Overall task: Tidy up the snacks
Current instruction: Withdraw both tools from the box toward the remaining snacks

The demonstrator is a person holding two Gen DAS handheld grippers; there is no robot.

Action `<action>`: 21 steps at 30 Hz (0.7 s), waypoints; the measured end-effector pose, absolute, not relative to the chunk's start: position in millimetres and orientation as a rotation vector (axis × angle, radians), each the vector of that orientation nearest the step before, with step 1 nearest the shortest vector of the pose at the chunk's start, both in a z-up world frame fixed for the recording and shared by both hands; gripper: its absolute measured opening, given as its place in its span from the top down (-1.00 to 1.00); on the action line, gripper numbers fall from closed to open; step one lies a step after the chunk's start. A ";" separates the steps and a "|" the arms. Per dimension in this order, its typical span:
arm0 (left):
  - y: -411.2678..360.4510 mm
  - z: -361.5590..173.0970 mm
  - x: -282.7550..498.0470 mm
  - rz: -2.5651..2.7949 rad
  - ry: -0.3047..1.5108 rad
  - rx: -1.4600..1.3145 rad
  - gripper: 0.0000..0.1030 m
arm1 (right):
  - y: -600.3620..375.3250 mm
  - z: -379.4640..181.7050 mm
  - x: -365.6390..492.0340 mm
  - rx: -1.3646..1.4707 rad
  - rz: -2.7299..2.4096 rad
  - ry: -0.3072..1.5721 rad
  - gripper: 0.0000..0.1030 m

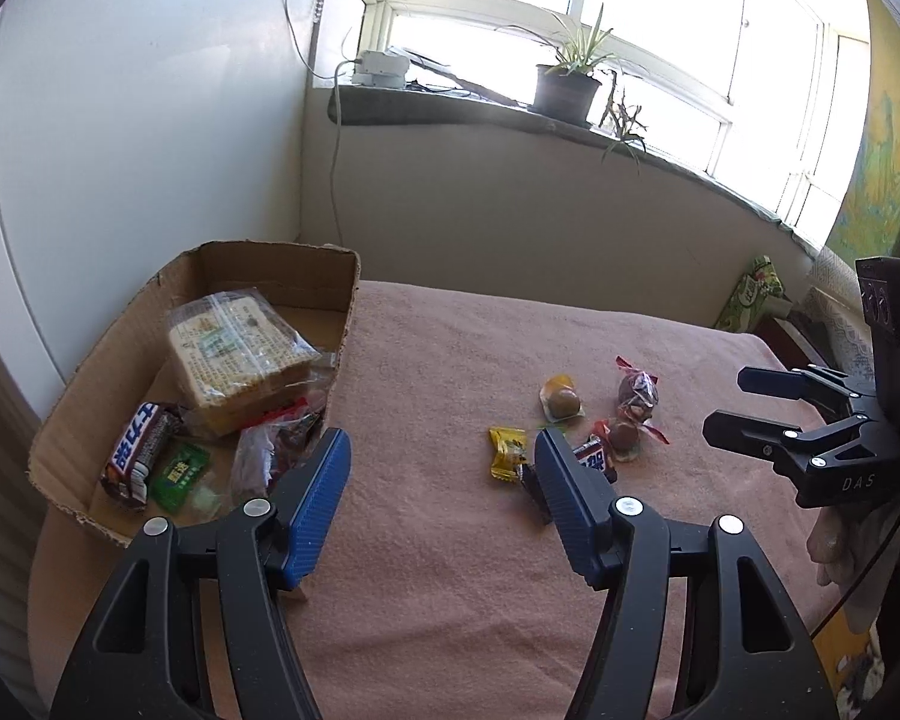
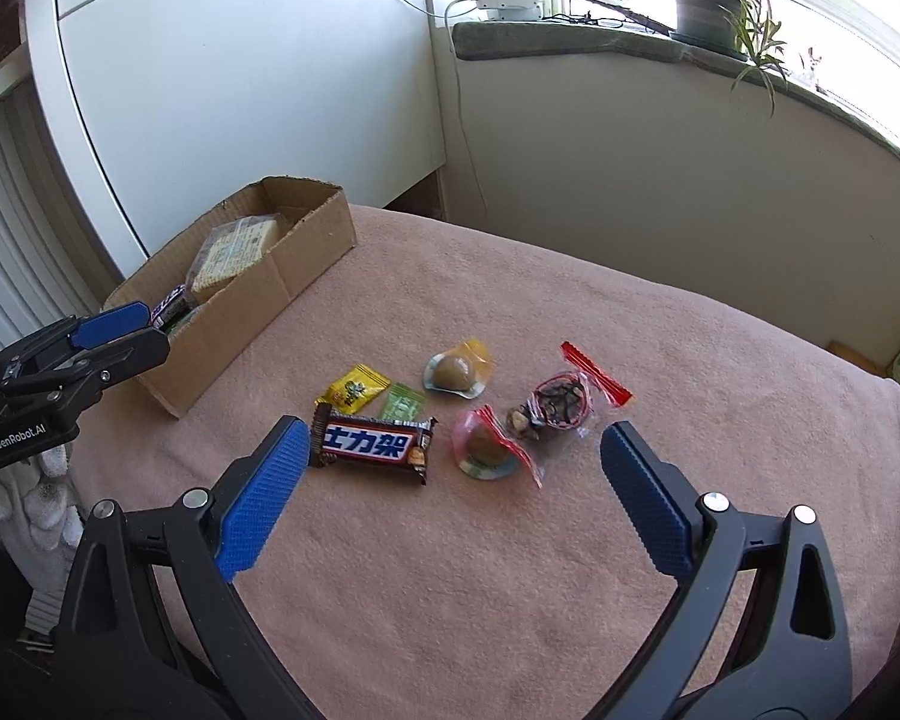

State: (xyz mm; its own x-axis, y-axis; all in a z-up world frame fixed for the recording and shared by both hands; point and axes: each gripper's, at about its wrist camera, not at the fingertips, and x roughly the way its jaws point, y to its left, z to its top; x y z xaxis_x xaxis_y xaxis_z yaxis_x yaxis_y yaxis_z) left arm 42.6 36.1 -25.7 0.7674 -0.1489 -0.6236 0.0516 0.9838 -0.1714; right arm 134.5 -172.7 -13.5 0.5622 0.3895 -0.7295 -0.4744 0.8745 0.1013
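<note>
A cardboard box stands at the table's left. It holds a cracker pack, a Snickers bar, a green candy and red-wrapped snacks. On the pink cloth lie a Snickers bar, a yellow candy, a green candy, two wrapped round sweets and a bag of nuts. My left gripper is open and empty beside the box. My right gripper is open and empty, just short of the loose snacks.
The table is covered by a pink cloth. A white cabinet stands behind the box. A windowsill with a potted plant and a cable lies beyond the table.
</note>
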 end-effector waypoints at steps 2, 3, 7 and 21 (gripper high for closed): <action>30.5 -30.6 44.7 -0.123 0.703 -0.154 -0.23 | -182.9 -19.0 126.9 -0.115 0.491 0.804 -0.93; 27.7 -32.9 45.9 -0.126 0.710 -0.155 -0.23 | -187.1 -21.7 124.6 -0.118 0.480 0.796 -0.93; 17.3 -41.2 53.4 -0.150 0.743 -0.161 -0.23 | -200.2 -30.6 121.7 -0.104 0.446 0.810 -0.93; 5.9 -64.7 104.1 -0.208 0.892 -0.244 0.33 | -232.0 -62.4 192.2 0.224 0.403 0.996 -0.53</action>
